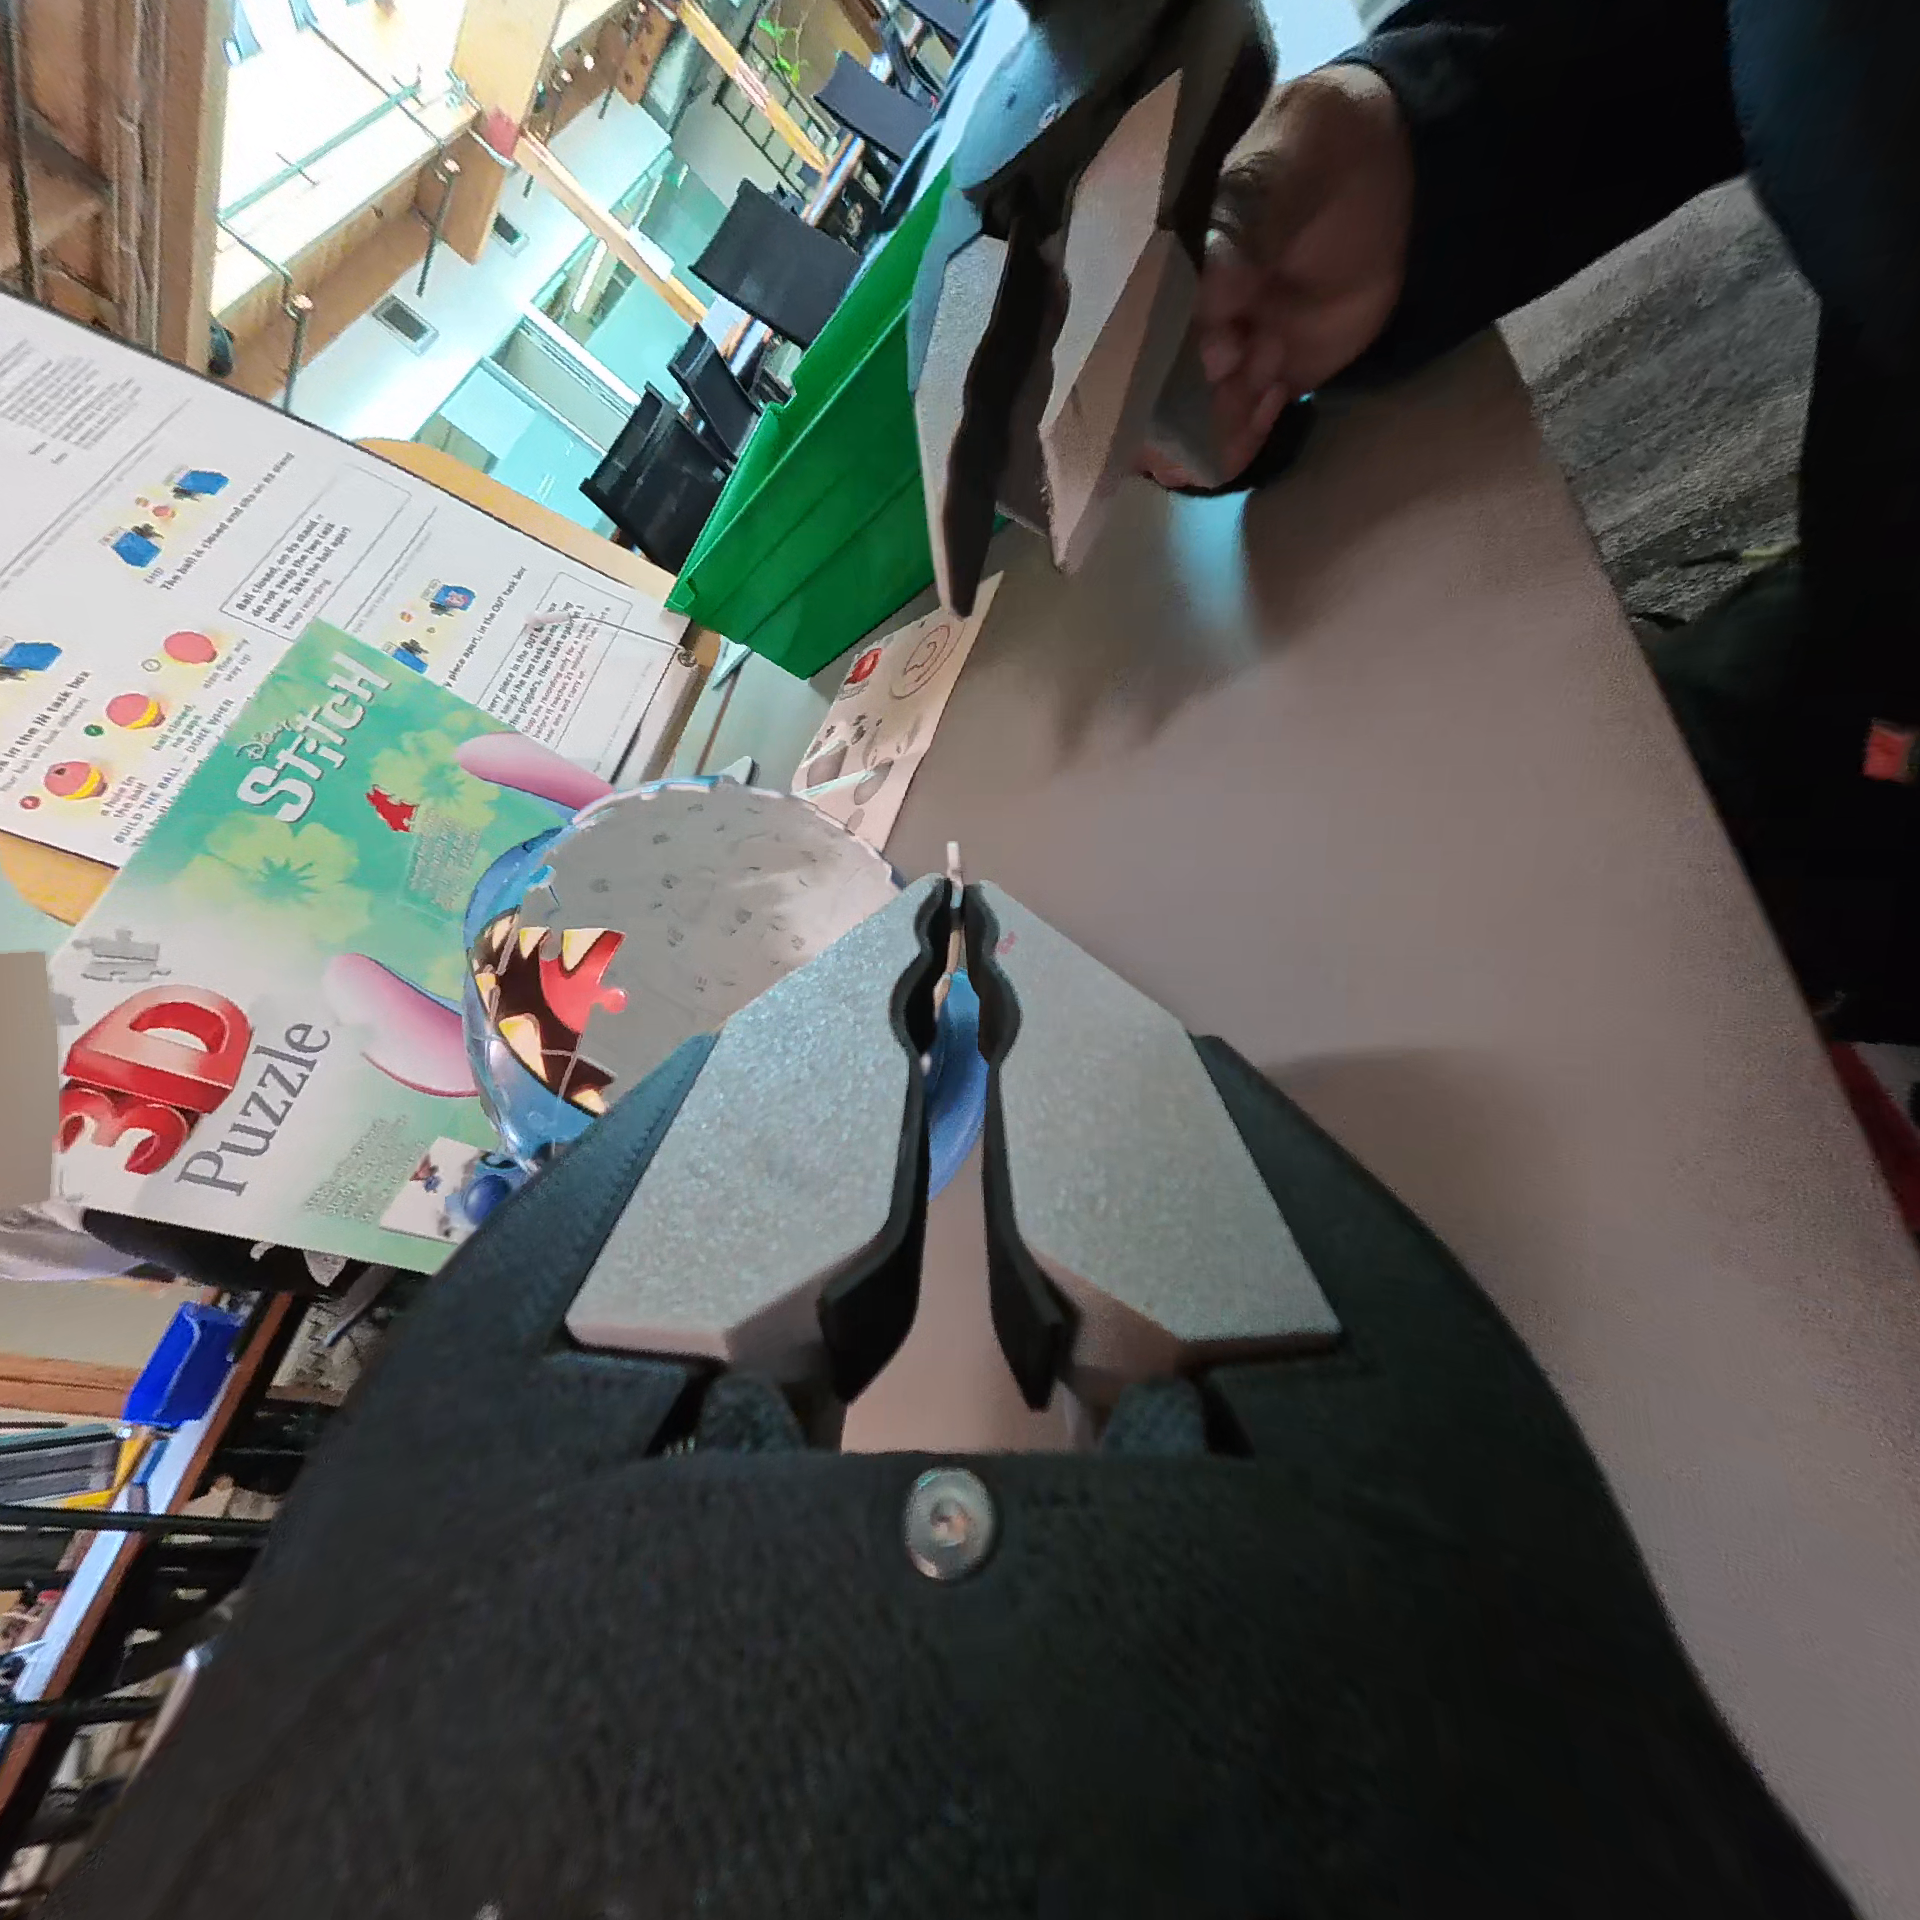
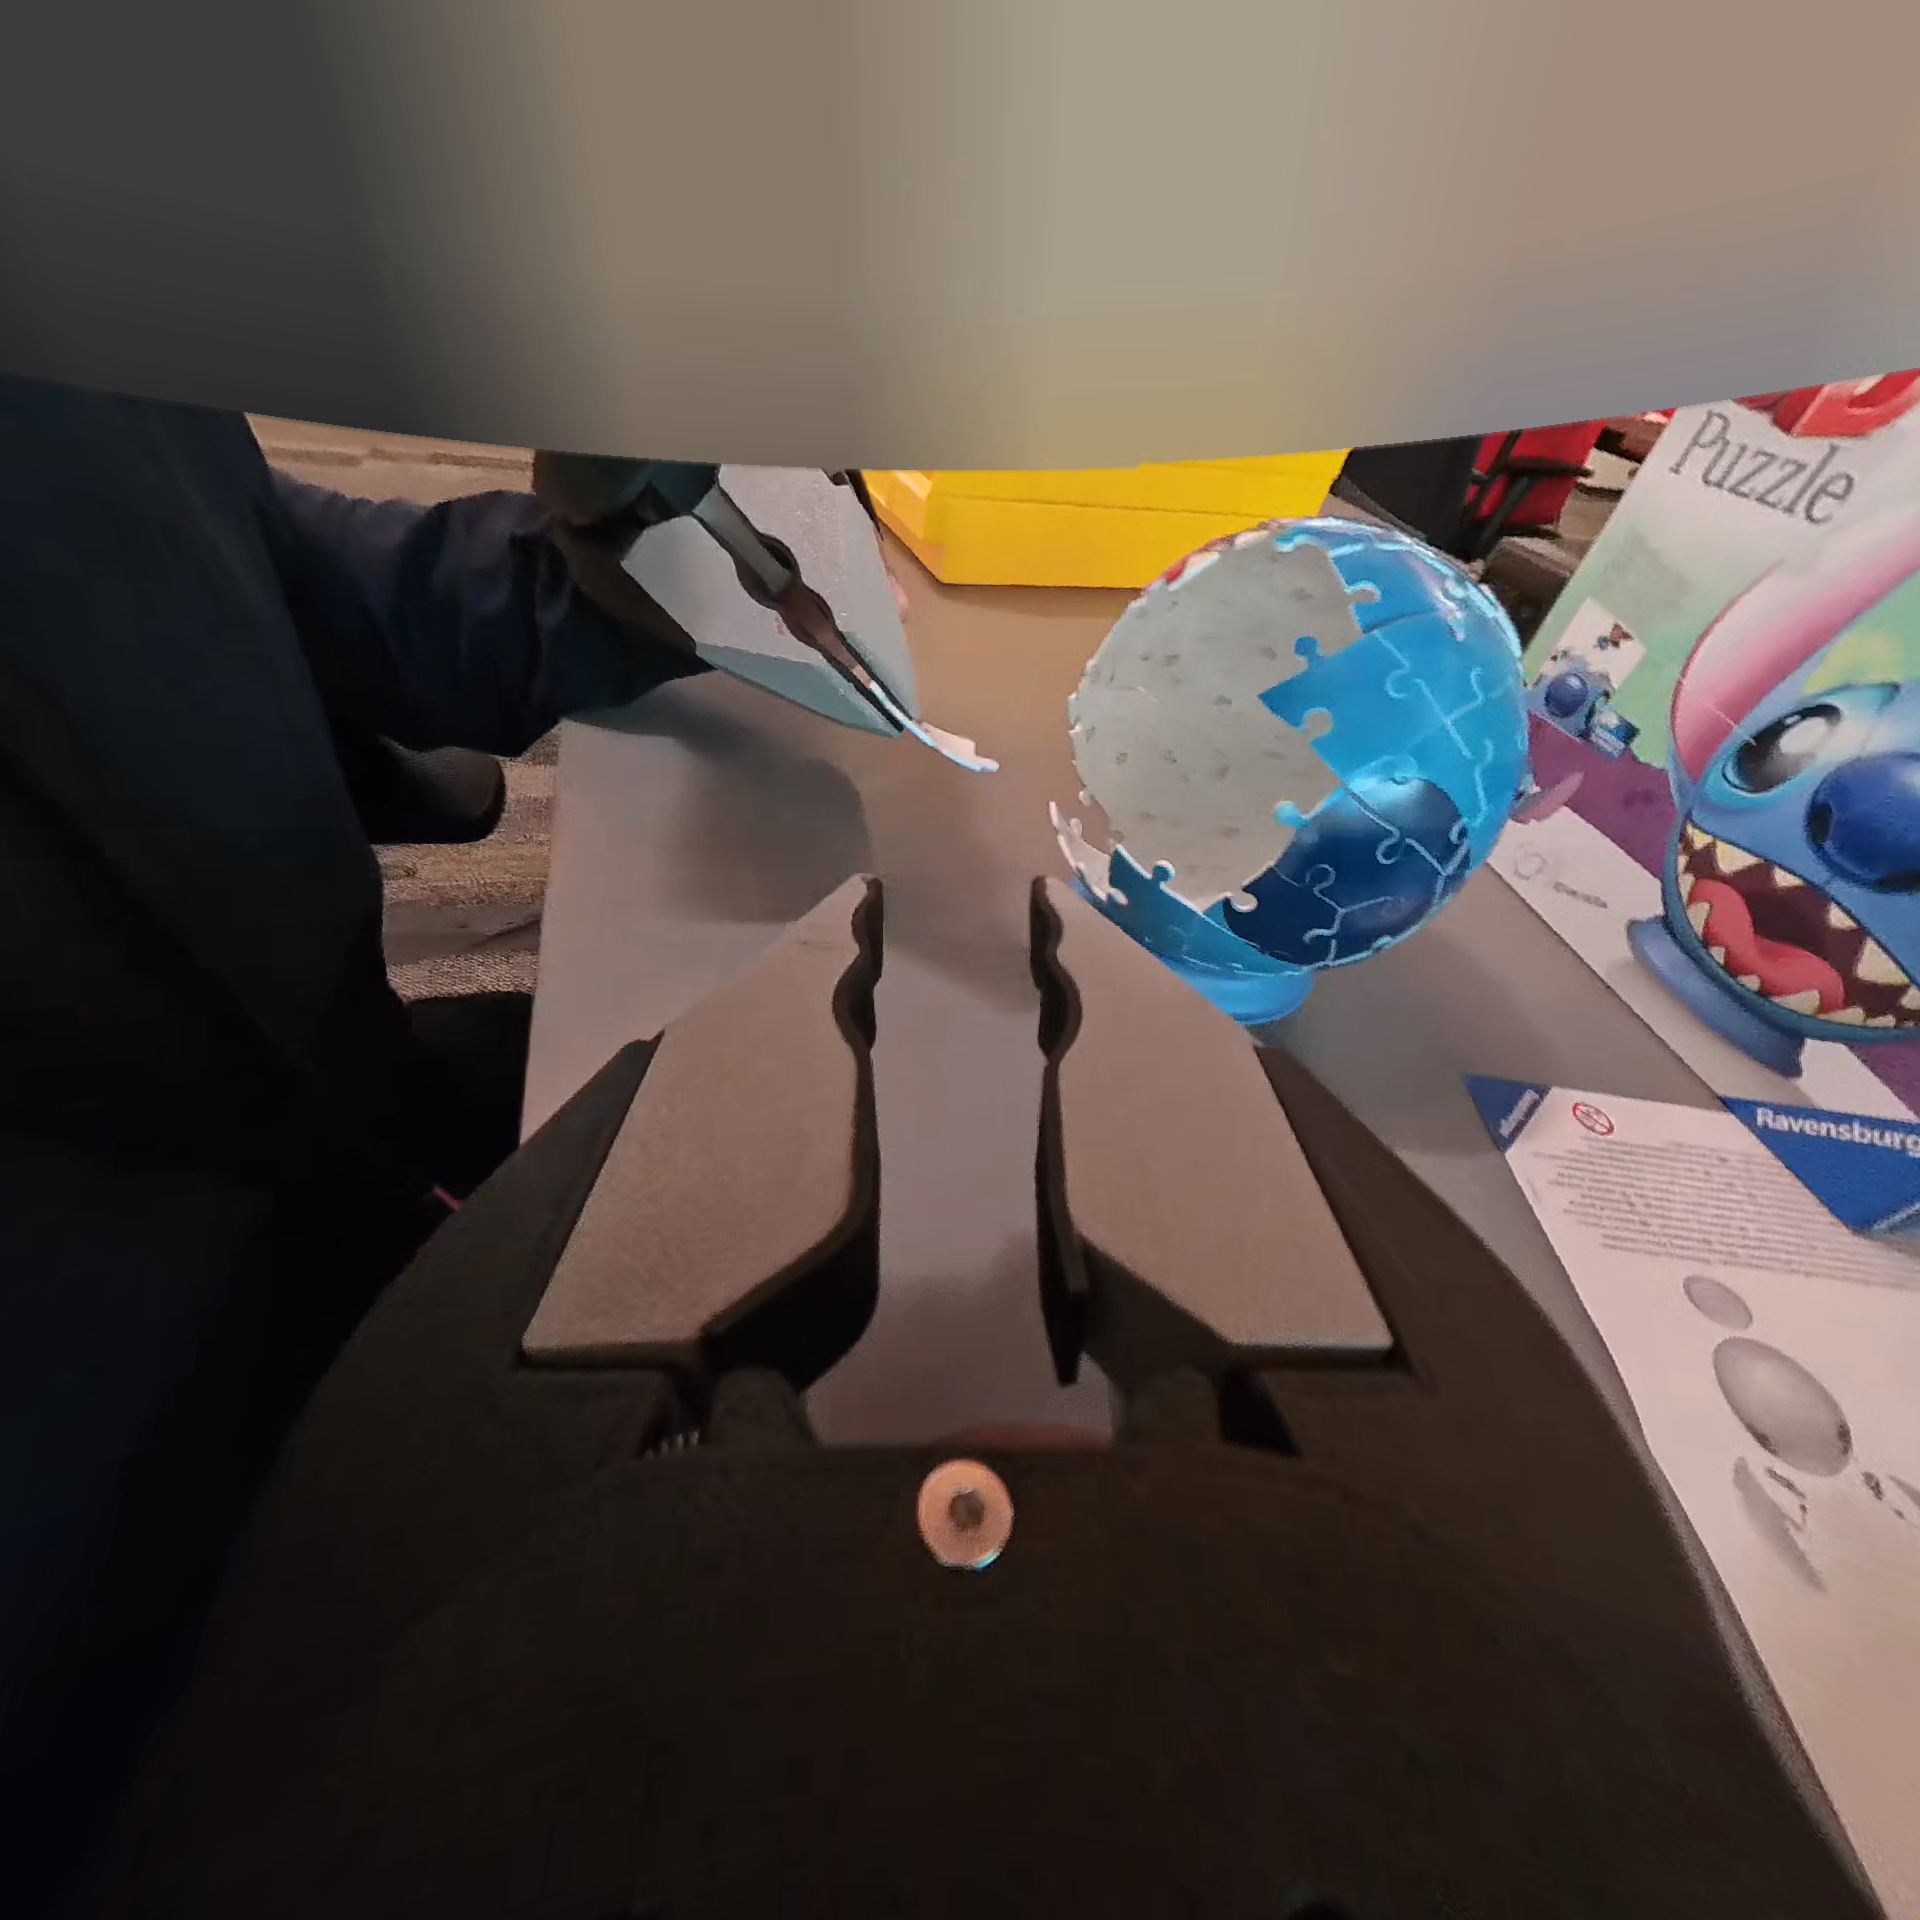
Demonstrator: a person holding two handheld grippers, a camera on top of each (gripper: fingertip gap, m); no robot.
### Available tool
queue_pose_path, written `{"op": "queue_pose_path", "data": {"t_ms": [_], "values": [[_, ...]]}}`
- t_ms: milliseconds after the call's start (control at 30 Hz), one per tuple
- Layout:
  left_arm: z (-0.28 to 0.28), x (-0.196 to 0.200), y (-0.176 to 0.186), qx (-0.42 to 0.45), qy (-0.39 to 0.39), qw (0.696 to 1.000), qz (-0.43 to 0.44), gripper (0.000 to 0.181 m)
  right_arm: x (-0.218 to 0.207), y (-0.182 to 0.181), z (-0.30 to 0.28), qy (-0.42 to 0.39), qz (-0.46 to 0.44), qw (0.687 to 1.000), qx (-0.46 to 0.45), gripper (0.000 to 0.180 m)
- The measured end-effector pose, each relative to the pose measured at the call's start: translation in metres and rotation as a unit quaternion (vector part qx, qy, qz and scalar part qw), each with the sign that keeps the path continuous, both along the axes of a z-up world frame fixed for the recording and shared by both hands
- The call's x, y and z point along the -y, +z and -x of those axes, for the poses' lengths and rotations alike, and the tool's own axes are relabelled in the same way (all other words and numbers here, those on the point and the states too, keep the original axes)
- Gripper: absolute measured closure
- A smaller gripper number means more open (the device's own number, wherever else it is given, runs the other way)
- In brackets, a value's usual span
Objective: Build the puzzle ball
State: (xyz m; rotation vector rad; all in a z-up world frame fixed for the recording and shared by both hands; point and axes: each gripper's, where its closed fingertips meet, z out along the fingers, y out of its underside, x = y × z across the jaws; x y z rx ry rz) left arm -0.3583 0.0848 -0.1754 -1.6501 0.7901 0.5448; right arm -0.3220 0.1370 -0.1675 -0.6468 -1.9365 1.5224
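Note:
The puzzle ball (image 2: 1340,717) is partly built. It has a blue shell, an open side showing its grey inside, and a blue stand (image 2: 1257,992) on the table (image 2: 675,821). In the left wrist view the ball (image 1: 686,904) sits just left of my left gripper (image 1: 958,894). That gripper is shut on a thin puzzle piece (image 1: 952,860). In the right wrist view the left gripper (image 2: 902,722) holds this light blue piece (image 2: 961,750) in the air, left of the ball's opening. My right gripper (image 2: 956,904) is open and empty, low in front of the ball, and also shows in the left wrist view (image 1: 1018,582).
The puzzle box (image 1: 260,935) (image 2: 1745,727) stands behind the ball. A folded leaflet (image 2: 1714,1299) lies on the table at the right. A printed sheet (image 1: 260,520), a green bag (image 1: 831,499) and a yellow bin (image 2: 1091,520) are beyond. A hand (image 1: 1288,281) holds the right gripper.

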Motion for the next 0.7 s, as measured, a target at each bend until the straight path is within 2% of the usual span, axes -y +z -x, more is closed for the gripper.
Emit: {"op": "queue_pose_path", "data": {"t_ms": [333, 400, 533, 700], "values": [[-0.005, -0.01, -0.03, -0.1, 0.003, 0.994, 0.039, 0.181, -0.005, -0.012, 0.012, -0.036, -0.06, 0.998, -0.002, 0.157], [-0.007, -0.011, -0.036, -0.097, -0.003, 0.994, 0.054, 0.181, -0.006, -0.011, 0.013, -0.039, -0.053, 0.998, -0.001, 0.158], [-0.008, -0.008, -0.07, -0.075, -0.012, 0.986, 0.148, 0.18, -0.008, -0.01, 0.013, -0.043, -0.051, 0.998, -0.003, 0.158], [-0.005, -0.005, -0.073, -0.11, 0.006, 0.979, 0.173, 0.177, -0.008, -0.01, 0.012, -0.047, -0.056, 0.997, -0.008, 0.16]]}}
